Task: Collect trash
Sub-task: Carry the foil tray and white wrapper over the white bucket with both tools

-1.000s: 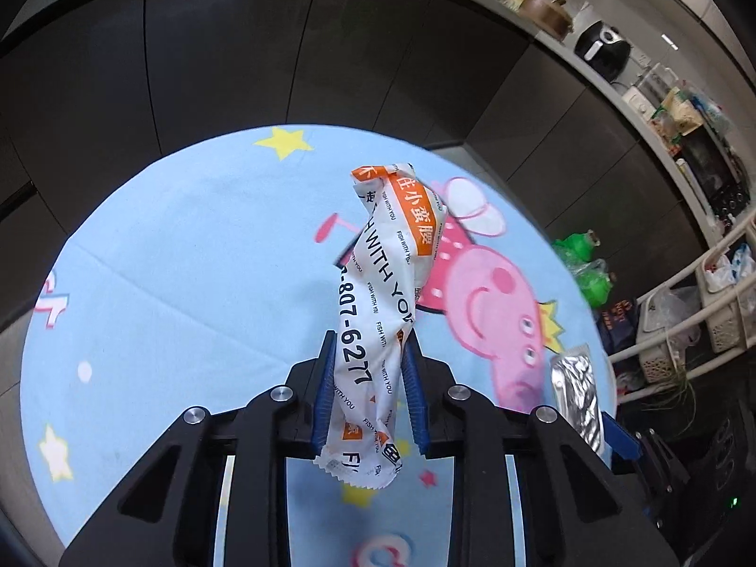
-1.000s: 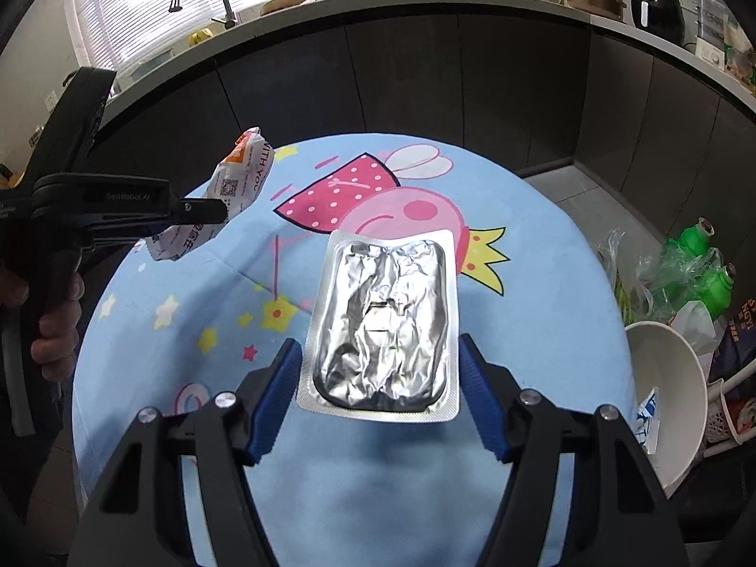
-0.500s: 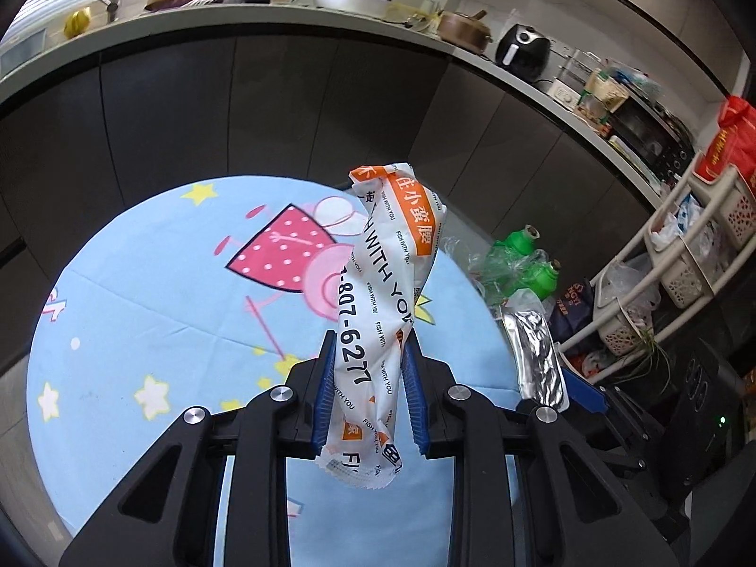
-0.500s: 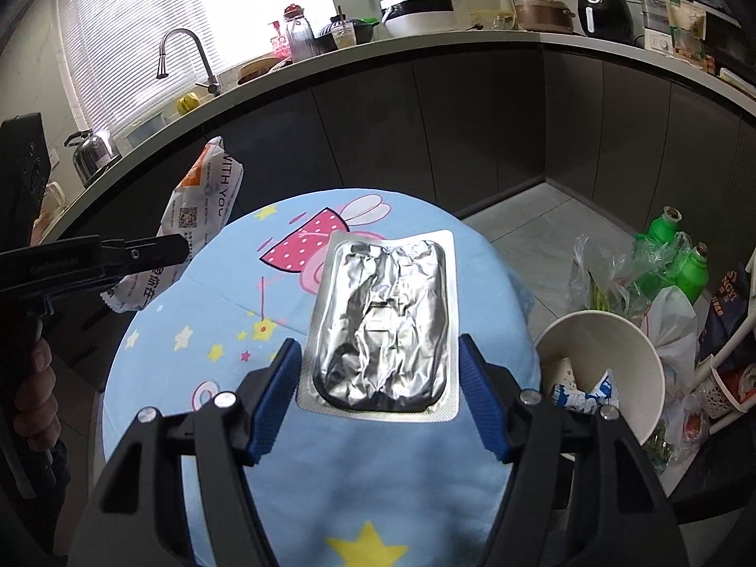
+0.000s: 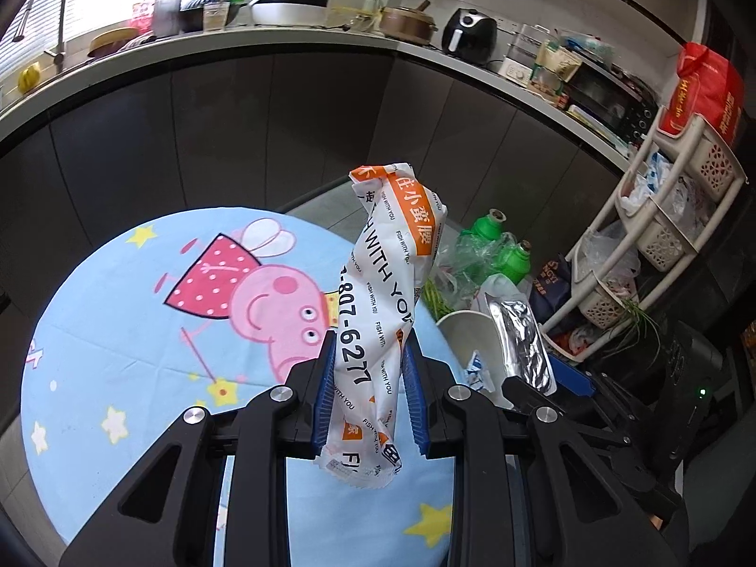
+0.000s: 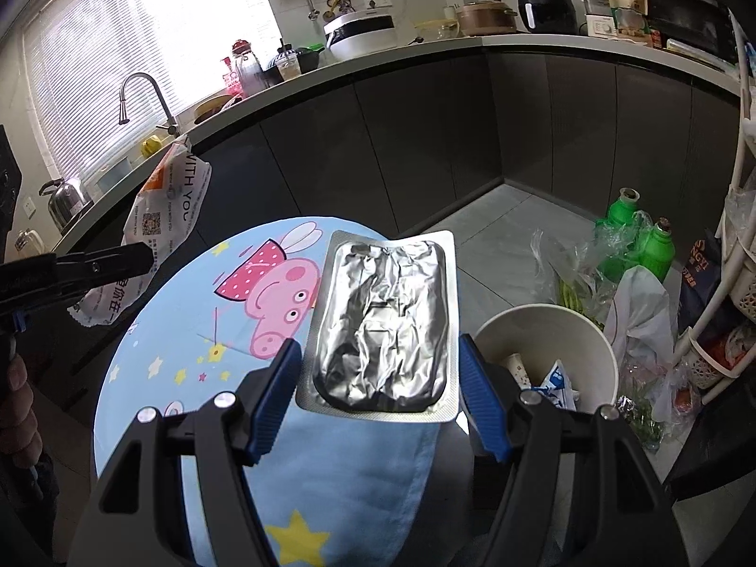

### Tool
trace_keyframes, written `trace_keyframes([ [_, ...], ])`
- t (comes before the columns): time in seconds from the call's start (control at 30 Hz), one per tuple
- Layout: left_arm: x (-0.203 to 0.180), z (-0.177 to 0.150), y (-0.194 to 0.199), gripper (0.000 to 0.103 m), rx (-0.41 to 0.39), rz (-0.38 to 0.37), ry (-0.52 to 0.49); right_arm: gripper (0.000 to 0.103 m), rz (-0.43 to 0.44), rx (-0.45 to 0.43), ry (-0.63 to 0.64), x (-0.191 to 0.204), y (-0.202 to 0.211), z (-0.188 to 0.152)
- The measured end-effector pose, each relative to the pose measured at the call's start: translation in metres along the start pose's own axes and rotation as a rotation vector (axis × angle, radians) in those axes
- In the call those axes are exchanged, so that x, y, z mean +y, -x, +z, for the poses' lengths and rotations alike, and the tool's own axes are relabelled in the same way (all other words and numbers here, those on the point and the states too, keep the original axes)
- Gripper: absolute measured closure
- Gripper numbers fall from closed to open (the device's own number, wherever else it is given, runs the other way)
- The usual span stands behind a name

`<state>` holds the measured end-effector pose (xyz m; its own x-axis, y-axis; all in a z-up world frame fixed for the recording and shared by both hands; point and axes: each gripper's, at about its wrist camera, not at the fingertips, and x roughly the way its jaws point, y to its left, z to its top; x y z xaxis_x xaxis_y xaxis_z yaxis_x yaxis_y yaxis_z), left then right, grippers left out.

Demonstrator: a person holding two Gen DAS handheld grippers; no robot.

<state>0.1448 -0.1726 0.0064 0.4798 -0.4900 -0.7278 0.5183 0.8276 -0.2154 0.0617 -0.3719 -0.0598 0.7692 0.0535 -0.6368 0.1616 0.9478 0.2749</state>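
Left gripper, black-armed with blue pads, held up above the round table with the light-blue cartoon-pig cloth, pointing forward and slightly down over the cloth's far edge. Clamped tight on the crumpled white-and-orange plastic snack wrapper, pinched low on its length so most of it stands upright beyond the pads and a short tail hangs below. Readable on the wrapper: "FISH WITH YOU" repeated in small print, large digits "-807-6277", and white Chinese characters on the orange panel, too creased to make out fully. From the right wrist view, a QR code on its other face.

Right gripper, same build, raised off the table edge and aimed forward over the gap between the cloth and the white round waste bucket on the floor. Pads set wide, closed against the two side edges of the flat crinkled silver foil pouch, carried face-up and roughly level, in the air just beside the bucket's rim. No print visible on the foil.

Inside the bucket, a small paper cup and a white-and-blue wrapper, lettering too small to read. Beyond it, green plastic bottles in a clear bag.
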Motion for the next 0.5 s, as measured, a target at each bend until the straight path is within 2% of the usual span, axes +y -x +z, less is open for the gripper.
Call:
trace_keyframes([
  [0.5, -0.060, 0.008, -0.037, 0.078, 0.047, -0.057, -0.088, 0.036, -0.039, -0.015, -0.089, -0.060, 0.015, -0.008],
])
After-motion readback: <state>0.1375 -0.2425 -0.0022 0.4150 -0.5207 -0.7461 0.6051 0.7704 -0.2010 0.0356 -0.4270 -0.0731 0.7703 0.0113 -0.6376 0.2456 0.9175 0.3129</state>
